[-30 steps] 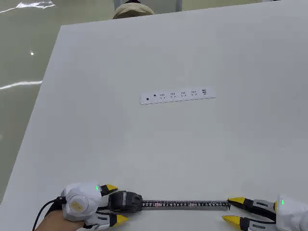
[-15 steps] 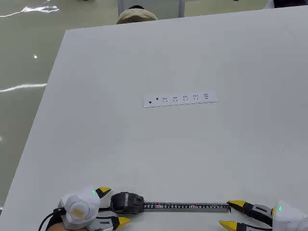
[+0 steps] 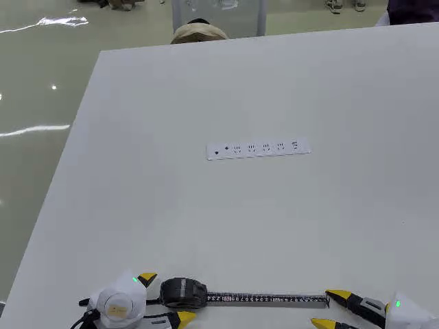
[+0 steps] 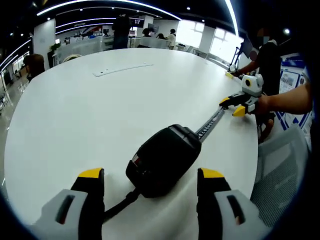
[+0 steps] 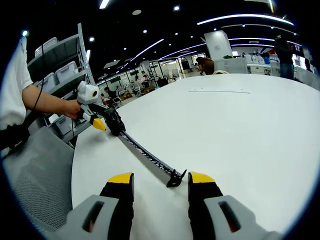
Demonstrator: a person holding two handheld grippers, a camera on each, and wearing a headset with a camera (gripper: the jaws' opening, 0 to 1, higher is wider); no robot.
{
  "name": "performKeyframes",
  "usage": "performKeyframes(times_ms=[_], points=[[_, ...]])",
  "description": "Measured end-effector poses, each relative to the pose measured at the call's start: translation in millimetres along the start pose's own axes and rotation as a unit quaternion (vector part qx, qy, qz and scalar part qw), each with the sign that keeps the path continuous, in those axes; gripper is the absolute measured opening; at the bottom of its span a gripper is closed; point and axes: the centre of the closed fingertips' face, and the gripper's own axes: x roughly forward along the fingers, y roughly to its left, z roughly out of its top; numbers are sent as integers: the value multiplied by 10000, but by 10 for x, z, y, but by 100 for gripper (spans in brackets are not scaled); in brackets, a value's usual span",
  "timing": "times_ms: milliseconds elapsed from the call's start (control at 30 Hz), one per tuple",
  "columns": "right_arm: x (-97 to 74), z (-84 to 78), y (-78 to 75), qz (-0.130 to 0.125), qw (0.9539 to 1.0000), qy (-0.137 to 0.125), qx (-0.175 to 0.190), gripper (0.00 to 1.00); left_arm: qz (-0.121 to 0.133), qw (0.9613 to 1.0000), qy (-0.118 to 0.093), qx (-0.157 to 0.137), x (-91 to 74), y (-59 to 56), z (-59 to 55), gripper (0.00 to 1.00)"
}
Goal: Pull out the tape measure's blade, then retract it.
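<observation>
A black tape measure case [image 3: 182, 293] lies near the table's front edge. Its blade [image 3: 267, 298] is drawn out to the right and lies flat on the table. My left gripper [image 3: 164, 298] stands open with its yellow tips on either side of the case's rear; in the left gripper view the case [image 4: 162, 160] sits ahead of the spread fingers, untouched. My right gripper [image 3: 328, 308] is open at the blade's end. In the right gripper view the end hook [image 5: 176, 178] lies loose between the fingertips of the right gripper [image 5: 161, 177].
A white power strip [image 3: 258, 148] lies mid-table on the white table [image 3: 274, 219]. The table's left edge drops to a glossy floor. A person's head [image 3: 197, 31] shows past the far edge.
The head camera has shifted a little. The tape measure, its blade length and both open grippers keep the same places relative to one another.
</observation>
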Motion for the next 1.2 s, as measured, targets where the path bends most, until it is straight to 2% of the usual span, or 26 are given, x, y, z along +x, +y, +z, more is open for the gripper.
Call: performKeyframes(times_ms=[200,300,367,633,967,1200], points=[[-15,44,-30,-230,9997,-20,-13,44,140,9997,-117,-176,-36,-11,2,75],[-29,70,-35,-366,9993,-57,26,45,275,9987,-179,-383,-71,10,-13,76],[-32,75,-18,-377,9992,-80,71,45,292,9980,-226,-504,-80,7,-28,76],[-94,102,-19,-738,9972,-86,82,45,357,9959,-306,-771,-149,-66,-114,76],[-170,169,92,-911,9956,-215,65,47,303,9954,-399,-823,-244,-183,-183,77],[-220,210,167,-927,9952,-304,50,47,222,9953,-497,-804,-319,-245,-205,77]])
